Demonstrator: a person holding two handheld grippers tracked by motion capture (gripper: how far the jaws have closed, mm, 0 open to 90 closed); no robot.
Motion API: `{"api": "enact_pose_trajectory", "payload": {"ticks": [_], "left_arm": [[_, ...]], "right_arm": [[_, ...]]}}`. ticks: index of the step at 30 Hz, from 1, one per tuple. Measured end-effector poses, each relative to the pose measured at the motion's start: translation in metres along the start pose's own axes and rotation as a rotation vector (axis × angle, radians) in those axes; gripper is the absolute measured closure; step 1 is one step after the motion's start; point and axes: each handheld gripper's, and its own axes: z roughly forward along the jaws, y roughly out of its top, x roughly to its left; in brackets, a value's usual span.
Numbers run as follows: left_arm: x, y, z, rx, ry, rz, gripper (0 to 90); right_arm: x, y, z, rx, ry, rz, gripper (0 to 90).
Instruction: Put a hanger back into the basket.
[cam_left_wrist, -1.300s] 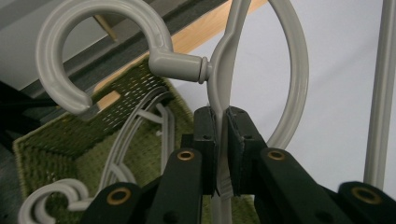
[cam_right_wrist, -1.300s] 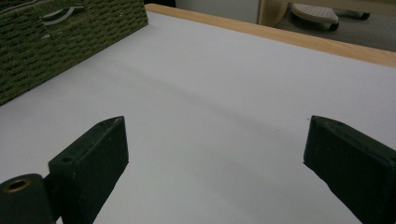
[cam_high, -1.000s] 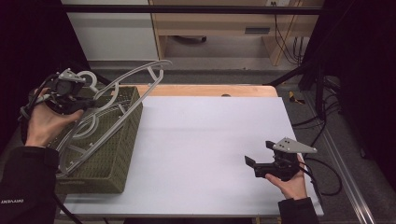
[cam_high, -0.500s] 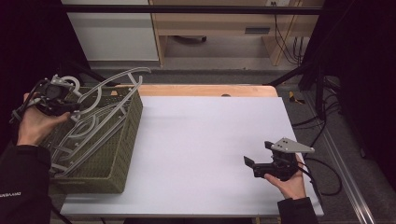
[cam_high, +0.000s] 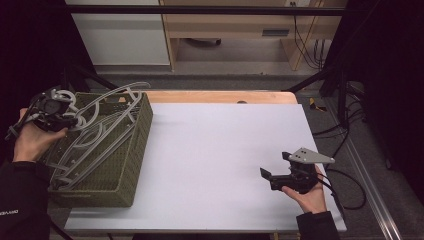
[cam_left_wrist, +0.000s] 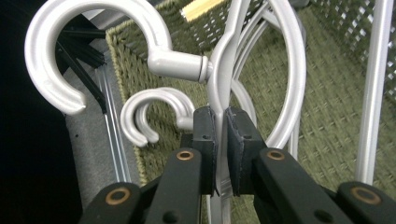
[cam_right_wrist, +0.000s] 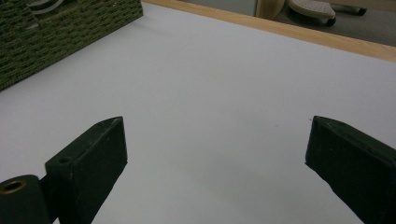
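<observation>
Over the olive-green woven basket, left gripper pinches a silver plastic hanger by its neck; it has come down from its raised tilt a second ago, settling onto the hangers inside. Release looks next. Right gripper idles spread, well apart from the basket.

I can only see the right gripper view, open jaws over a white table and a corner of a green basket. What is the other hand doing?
Observer: The left gripper is clamped shut on the flat neck of a silver plastic hanger, just below its hook.
Operator: Where is that hanger relative to the basket?
Observer: In the high view it lies slanted over the green woven basket, hook end at the basket's far left corner.
Operator: Is it the only hanger?
Observer: No, more hangers lie in the basket beneath it, and a second hook shows close behind the held one.
</observation>
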Motion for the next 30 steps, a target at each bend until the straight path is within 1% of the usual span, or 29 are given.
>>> {"api": "enact_pose_trajectory", "payload": {"ticks": [2,5,7,8,9,11,12,14,15,19,20,21,22,24,25,26,28,30], "left_arm": [[0.001,-0.002,0.002,0.011,0.016,-0.001,82.8],[0.003,-0.005,0.006,0.026,0.026,-0.005,82.8],[0.004,-0.006,0.008,0.036,0.033,0.001,82.8],[0.003,-0.006,0.01,0.041,0.039,0.006,82.8],[0.002,-0.007,0.012,0.054,0.048,0.019,82.9],[0.001,-0.009,0.017,0.086,0.076,0.042,82.8],[0.002,-0.011,0.019,0.087,0.076,0.036,82.8],[0.004,-0.015,0.022,0.079,0.061,0.02,82.8],[0.004,-0.016,0.023,0.083,0.057,0.018,82.8],[0.003,-0.021,0.031,0.086,0.063,0.014,82.8],[0.002,-0.022,0.033,0.094,0.063,0.022,82.8],[0.0,-0.022,0.036,0.101,0.073,0.031,82.8],[-0.003,-0.022,0.038,0.105,0.069,0.045,82.7],[-0.007,-0.021,0.041,0.112,0.084,0.054,82.7],[-0.008,-0.021,0.043,0.115,0.079,0.05,82.7],[-0.008,-0.022,0.044,0.119,0.063,0.034,82.7],[-0.008,-0.025,0.046,0.112,0.042,0.013,82.7],[-0.01,-0.029,0.049,0.11,0.034,0.012,82.7]], "right_arm": [[0.0,0.0,0.0,-0.002,-0.001,0.002,6.0],[0.0,0.0,0.0,-0.001,0.003,0.0,6.0],[0.0,0.0,0.0,0.002,-0.002,-0.001,6.1],[0.0,0.0,0.0,0.002,-0.002,-0.001,6.1],[0.0,0.0,0.0,0.002,-0.001,0.0,6.2],[0.0,0.0,0.0,0.002,-0.002,-0.001,6.2],[0.0,0.0,0.0,0.002,0.001,0.0,6.2],[0.0,0.0,0.001,0.002,0.0,-0.004,6.2],[0.0,0.0,0.001,0.002,0.0,-0.004,6.3],[0.0,0.0,0.002,0.004,-0.001,0.0,6.3],[0.0,0.0,0.002,0.007,-0.002,-0.004,6.3],[0.001,0.0,0.002,0.006,0.0,-0.002,6.3],[0.0,0.0,0.002,0.005,-0.001,-0.003,6.3],[0.0,0.0,0.001,0.005,-0.002,0.0,6.4],[0.0,0.0,0.001,0.004,-0.001,-0.002,6.4],[0.0,0.0,0.001,0.003,0.0,-0.005,6.4],[0.0,0.0,0.001,0.002,-0.001,-0.002,6.4],[0.0,0.0,0.001,0.005,0.0,-0.001,6.3]]}}
